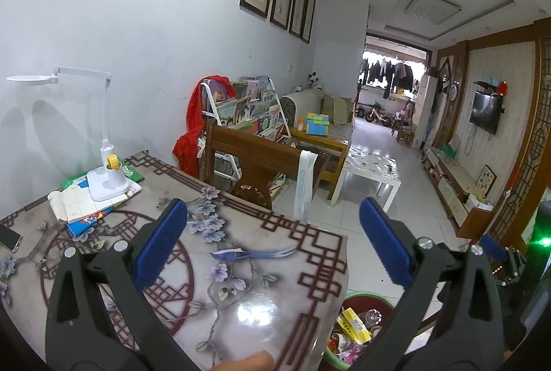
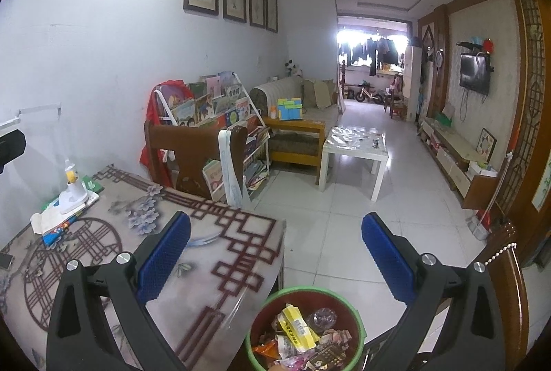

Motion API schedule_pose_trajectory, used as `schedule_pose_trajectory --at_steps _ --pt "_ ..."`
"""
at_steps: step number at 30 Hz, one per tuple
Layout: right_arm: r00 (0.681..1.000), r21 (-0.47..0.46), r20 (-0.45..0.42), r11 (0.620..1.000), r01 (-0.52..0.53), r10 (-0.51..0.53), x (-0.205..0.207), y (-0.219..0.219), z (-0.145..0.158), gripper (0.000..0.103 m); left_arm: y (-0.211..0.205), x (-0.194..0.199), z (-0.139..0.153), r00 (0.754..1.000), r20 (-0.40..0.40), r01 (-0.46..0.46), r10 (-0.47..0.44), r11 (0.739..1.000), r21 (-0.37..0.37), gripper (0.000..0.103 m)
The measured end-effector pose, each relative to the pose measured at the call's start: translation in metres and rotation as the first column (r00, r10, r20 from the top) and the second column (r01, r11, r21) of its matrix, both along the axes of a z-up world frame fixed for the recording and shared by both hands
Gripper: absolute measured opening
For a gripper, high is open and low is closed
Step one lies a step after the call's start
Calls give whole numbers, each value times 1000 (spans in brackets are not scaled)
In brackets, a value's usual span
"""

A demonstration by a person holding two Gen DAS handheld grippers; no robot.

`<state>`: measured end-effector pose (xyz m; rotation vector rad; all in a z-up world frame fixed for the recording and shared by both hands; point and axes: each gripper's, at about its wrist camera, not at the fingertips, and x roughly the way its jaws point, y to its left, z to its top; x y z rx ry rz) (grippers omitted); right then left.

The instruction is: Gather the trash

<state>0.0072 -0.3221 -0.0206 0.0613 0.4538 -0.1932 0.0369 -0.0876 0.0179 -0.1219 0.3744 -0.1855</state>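
Both tools are wide open and empty: left tool [image 1: 272,243] over the worktop [image 1: 268,302], right tool [image 2: 275,254] above the bin [image 2: 358,329]. Blue wrapper [image 1: 253,254] lies flat ahead, looks feather-light and floppy, so I'd pinch the crumpled middle.

Blue-and-white torn wrapper [image 1: 253,254] lies on the floral-patterned table [image 1: 248,312]; green-rimmed red trash bin [image 2: 356,310] sits beside the table's right corner.

At six o'clock the bin [image 2: 358,333] is cut off by the frame edge in both views, the left tongs' [image 1: 272,243] arm hiding part of it, and the phone [image 1: 8,238] at nine o'clock is cropped.
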Motion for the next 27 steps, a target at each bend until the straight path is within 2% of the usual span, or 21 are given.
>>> schedule_pose_trajectory --at_steps 16,23,27 --pt "998 6 -54 1000 -8 9 10 5 -11 96 4 2 -4 1000 -12 -23 23 1000 -16 98" --pt "996 4 -88 1000 -18 18 21 9 -19 96 7 11 -15 999 -37 -17 16 1000 -23 98" --pt "989 0 -142 999 -43 43 37 18 -32 96 19 20 -28 997 -59 -56 54 998 -34 98"
